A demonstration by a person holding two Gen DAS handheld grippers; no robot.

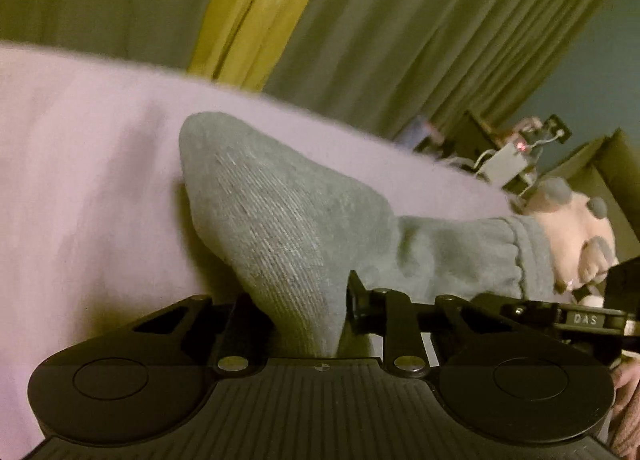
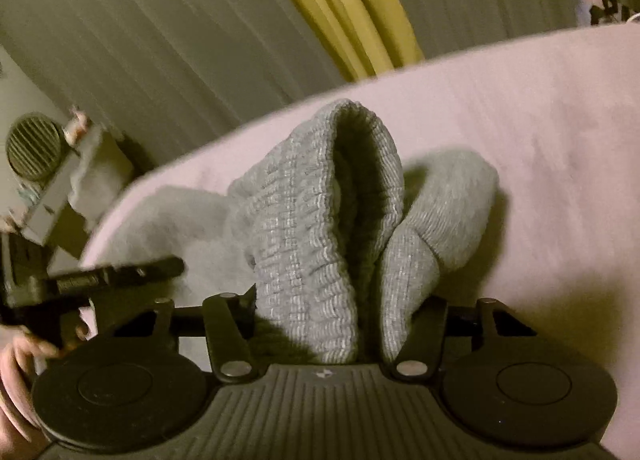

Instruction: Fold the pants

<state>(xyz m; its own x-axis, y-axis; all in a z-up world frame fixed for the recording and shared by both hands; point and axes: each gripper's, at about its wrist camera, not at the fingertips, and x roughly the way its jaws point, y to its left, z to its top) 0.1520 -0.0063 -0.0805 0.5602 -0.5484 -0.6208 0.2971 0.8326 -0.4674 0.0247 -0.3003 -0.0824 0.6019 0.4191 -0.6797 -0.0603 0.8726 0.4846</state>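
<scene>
Your left gripper (image 1: 308, 300) has its jaws pinched in on a fold of the grey knit pants (image 1: 288, 220), which rise from between them and drape onto the pale pink bed sheet (image 1: 80, 180). Your right gripper (image 2: 348, 324) stands wider, its jaws clamping the bunched, ribbed waistband (image 2: 320, 220) doubled over on itself. No containers show in either view. The left wrist view alone shows a pink plush toy (image 1: 576, 236) with grey spots past the elastic edge, and a white device (image 1: 506, 160) with a red light. The right wrist view alone shows a round vented fan (image 2: 34, 150) and your hand (image 2: 16, 356) at the left edge. Olive and yellow curtains (image 2: 340, 0) hang behind.
</scene>
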